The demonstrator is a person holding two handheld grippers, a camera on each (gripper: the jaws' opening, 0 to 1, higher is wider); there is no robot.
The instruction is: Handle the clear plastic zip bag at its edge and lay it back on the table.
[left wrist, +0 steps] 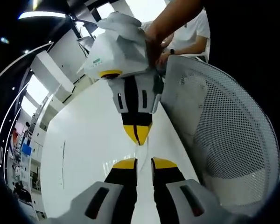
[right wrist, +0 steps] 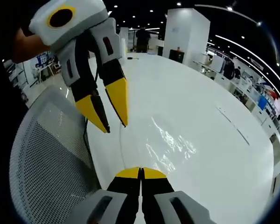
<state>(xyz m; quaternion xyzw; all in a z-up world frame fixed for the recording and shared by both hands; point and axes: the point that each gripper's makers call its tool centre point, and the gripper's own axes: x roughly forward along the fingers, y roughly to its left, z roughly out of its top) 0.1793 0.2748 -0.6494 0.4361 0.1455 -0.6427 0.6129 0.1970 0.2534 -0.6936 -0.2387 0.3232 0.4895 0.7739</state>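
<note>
The clear plastic zip bag (right wrist: 170,140) lies flat on the glossy white table (right wrist: 210,93), showing in the right gripper view as a patch of wrinkled glints at the centre of the frame, just above that view's own yellow tips. The right gripper (right wrist: 141,172), at the bottom centre, has its yellow-tipped black jaws pressed together; whether a bag edge sits between them I cannot tell. The left gripper (right wrist: 111,119) comes in from the upper left with its jaws spread a little, tips apart from the film. In the left gripper view its own jaws (left wrist: 143,163) stand parted at bottom centre, facing the right gripper (left wrist: 138,135). A grey mesh chair back (left wrist: 233,135) fills the right. Judging by this, the bag already rests on the table; only letting go and drawing back seems left
</note>
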